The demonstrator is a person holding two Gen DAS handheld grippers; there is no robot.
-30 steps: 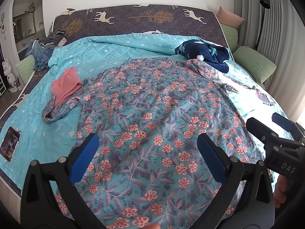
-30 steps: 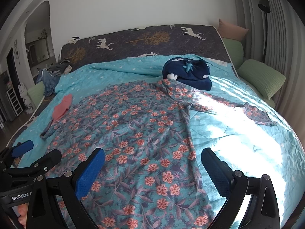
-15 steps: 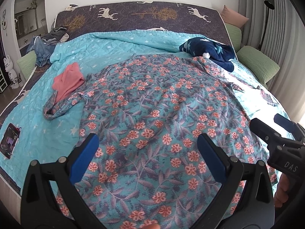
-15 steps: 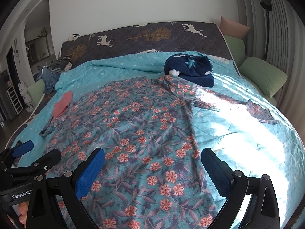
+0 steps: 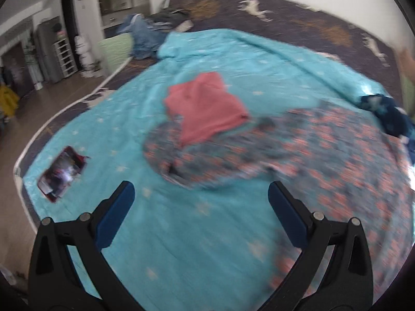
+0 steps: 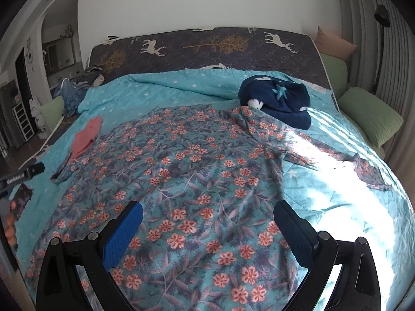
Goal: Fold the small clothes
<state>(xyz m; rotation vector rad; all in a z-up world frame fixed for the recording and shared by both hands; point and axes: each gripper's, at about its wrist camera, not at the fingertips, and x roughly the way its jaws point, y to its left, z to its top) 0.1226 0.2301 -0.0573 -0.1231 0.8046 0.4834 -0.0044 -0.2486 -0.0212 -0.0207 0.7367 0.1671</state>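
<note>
Covering wide bed (image 6: 233,44): turquoise quilt (image 6: 181,88)

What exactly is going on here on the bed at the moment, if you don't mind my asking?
A person holds a two-finger gripper in each hand over a bed with a turquoise quilt. A large floral garment lies spread flat on it, not yet folded. Both the left gripper and the right gripper are open and hold nothing. The left one points toward the garment's sleeve, where a pink cloth overlaps it, near a phone. The right hovers over the garment's lower part.
</note>
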